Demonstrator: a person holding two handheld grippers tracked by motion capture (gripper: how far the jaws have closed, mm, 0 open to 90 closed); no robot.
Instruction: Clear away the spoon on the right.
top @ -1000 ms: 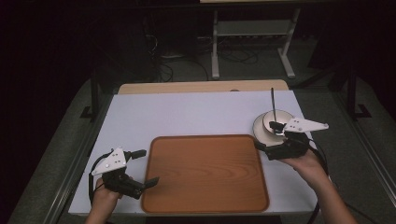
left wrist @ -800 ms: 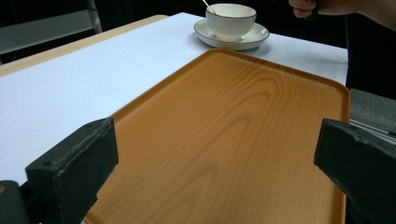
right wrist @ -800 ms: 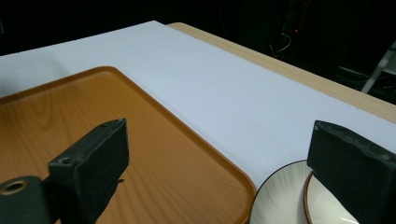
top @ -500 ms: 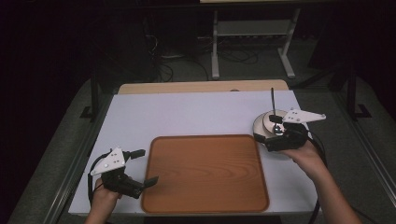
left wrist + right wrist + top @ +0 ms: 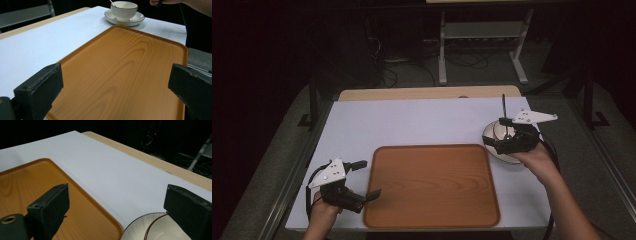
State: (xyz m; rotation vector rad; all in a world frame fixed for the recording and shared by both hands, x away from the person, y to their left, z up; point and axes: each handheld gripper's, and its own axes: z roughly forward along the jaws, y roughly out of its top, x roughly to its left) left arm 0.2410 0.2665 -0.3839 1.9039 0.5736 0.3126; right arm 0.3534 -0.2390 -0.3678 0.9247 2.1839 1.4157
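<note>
The right gripper (image 5: 504, 142) hangs directly over the cup (image 5: 124, 9) and saucer (image 5: 136, 19) at the right side of the worktop (image 5: 422, 122), just beside the far right corner of the wooden tray (image 5: 432, 185). Its jaws stand wide apart; in the right gripper view they frame the tray corner and the saucer rim (image 5: 140, 225), holding nothing. The placement suggests an approach to grasp the crockery, with the opening kept broad enough to pass over the rim.

A thin stirrer or spoon handle (image 5: 503, 106) rises from the cup, upright and slightly tilted; what it is exactly cannot be told. It stands close to the gripper and could be knocked on descent.

The left gripper (image 5: 362, 180) waits at the near left corner of the tray, its jaws also wide and empty. In the left gripper view they bracket the tray's near end (image 5: 120, 75), one jaw out over the white sheet, the other toward the tray's far edge. Judgement: this hand is stationed either to steady the tray or simply parked clear of the work.

The tray lies bare and flat at the centre of the worktop, presumably as the destination for the cup and saucer. No transfer has begun; cup sits squarely on saucer, both on the white sheet outside the tray.
</note>
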